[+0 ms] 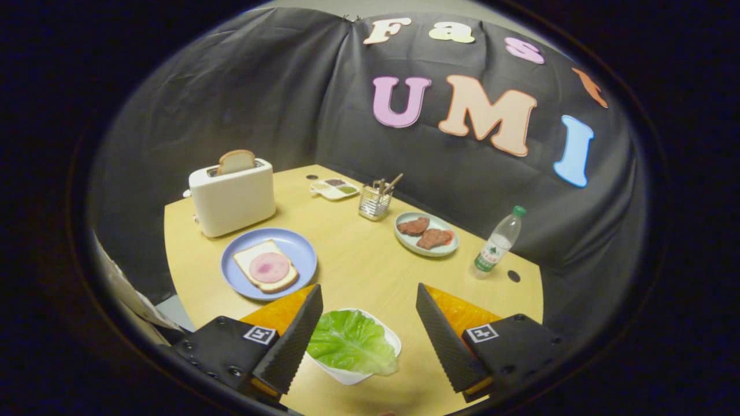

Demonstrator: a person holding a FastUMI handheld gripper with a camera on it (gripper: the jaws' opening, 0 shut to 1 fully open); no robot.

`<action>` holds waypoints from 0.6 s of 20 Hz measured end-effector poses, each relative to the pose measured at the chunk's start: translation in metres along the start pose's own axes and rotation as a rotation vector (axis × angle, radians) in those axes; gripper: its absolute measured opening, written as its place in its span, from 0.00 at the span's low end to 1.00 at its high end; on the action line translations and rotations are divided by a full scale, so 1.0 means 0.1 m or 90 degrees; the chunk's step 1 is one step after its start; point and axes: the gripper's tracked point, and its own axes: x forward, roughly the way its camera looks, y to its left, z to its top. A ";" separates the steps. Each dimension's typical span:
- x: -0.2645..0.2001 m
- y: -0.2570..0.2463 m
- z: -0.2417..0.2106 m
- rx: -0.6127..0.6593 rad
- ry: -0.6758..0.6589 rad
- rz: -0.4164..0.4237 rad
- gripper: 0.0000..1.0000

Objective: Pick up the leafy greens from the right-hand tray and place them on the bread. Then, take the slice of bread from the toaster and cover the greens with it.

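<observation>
- My gripper (369,323) has its fingers spread wide at the bottom of the frame, ridged inner faces turned toward each other, pinching nothing.
- Between them, nearer the left finger, I see the leafy greens (351,342), a crinkled, glossy leaf in a small white tray (347,377) with rounded corners.
- Left of centre sits a round blue plate (299,247) holding a square bread slice (250,261) topped with a pink ham round (269,267).
- Behind it, upper left, a boxy white toaster (232,198) has a slice of bread (236,161) poking from its slot.
- On the smooth wooden table (358,260) further back: a wire utensil holder (375,201), a divided sauce dish (335,188), an oval plate (407,238) with two meat patties (425,233), and a clear plastic bottle (498,241) at right.
</observation>
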 end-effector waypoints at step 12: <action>0.54 0.19 -0.91 -0.007 0.148 0.081 1.00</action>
